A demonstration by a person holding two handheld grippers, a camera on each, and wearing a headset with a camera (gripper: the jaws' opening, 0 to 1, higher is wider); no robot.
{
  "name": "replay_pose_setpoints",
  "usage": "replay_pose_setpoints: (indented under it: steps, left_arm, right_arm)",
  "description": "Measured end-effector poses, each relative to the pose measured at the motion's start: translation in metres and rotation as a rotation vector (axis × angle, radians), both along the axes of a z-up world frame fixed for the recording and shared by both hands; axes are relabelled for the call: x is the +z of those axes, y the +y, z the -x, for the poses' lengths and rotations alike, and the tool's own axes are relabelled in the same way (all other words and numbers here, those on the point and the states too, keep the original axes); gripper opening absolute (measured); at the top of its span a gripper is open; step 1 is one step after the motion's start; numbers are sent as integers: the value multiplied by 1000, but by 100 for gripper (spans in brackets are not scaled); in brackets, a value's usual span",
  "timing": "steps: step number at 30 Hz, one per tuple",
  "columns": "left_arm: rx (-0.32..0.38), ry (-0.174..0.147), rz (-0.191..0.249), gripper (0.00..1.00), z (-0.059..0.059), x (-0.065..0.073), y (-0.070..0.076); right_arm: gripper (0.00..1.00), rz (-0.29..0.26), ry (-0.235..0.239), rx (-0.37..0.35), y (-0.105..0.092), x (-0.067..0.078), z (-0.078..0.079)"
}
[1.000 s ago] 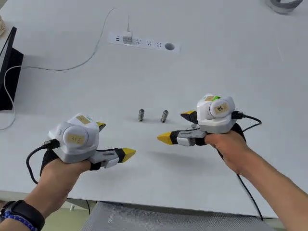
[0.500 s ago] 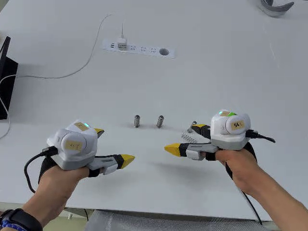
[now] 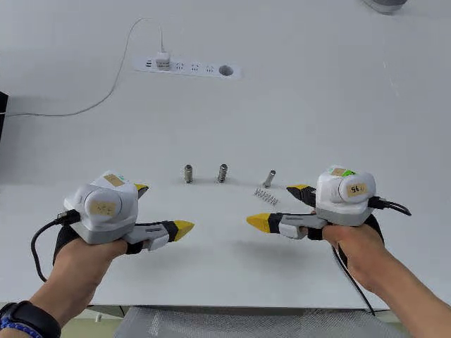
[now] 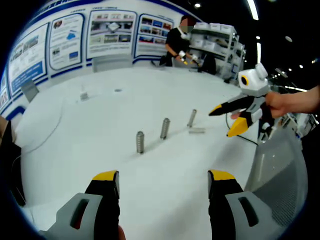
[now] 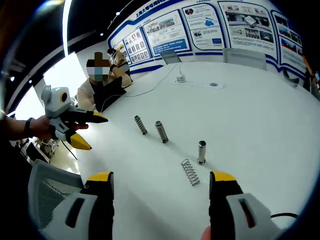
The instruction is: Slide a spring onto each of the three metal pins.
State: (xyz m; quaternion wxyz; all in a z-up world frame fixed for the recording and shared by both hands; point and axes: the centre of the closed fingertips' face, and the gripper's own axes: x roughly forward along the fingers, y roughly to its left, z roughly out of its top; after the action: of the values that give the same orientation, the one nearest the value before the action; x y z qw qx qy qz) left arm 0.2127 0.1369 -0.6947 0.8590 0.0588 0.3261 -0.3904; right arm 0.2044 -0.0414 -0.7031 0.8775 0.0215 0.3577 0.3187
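Head view: left gripper (image 3: 162, 206) and right gripper (image 3: 276, 205) both spread wide, empty, over white table (image 3: 317, 105). Housing sticker digits not legible. Left spring-covered metal pin (image 3: 188, 173) and middle spring-covered metal pin (image 3: 223, 172) far-centre. Bare silver metal pin (image 3: 269, 177) right of them. Loose coiled steel spring (image 3: 266, 196) lies just near of it, beyond right gripper's tips.
Left gripper view: jaws apart, loose spring far right, beside bare pin.
Right gripper view: jaws apart, loose spring ahead between them, bare pin just beyond. Wall poster text unreadable.

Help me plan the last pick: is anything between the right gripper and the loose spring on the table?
Nothing visible. The loose spring lies on bare table ahead of the open right gripper, beside the bare pin; both sprung pins stand aside.
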Motion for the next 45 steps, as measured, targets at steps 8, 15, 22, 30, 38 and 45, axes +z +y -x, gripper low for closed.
replay_pose_setpoints:
  steps: [8, 15, 22, 30, 38, 45]
  left_arm:
    - [-7, 2, 2, 74, 1, 1, -11]
    - [-19, 10, 1, 75, 6, 3, -23]
    - [-36, 11, -2, 76, 7, 5, -32]
    - [-72, 6, -12, 76, 8, 3, -48]
    - [-119, -6, -14, 76, 9, 2, -67]
    - [-182, -22, -13, 76, 7, 4, -88]
  right_arm:
    - [82, 4, -3, -1, -12, 0, 5]
    - [85, -3, -2, -1, -17, -2, 9]
    - [86, -1, 6, -2, -24, -6, 14]
    - [86, -2, 6, 5, -31, -5, 21]
    - [86, -14, 7, -20, -40, -1, 24]
    - [86, -12, 25, -21, -44, -7, 34]
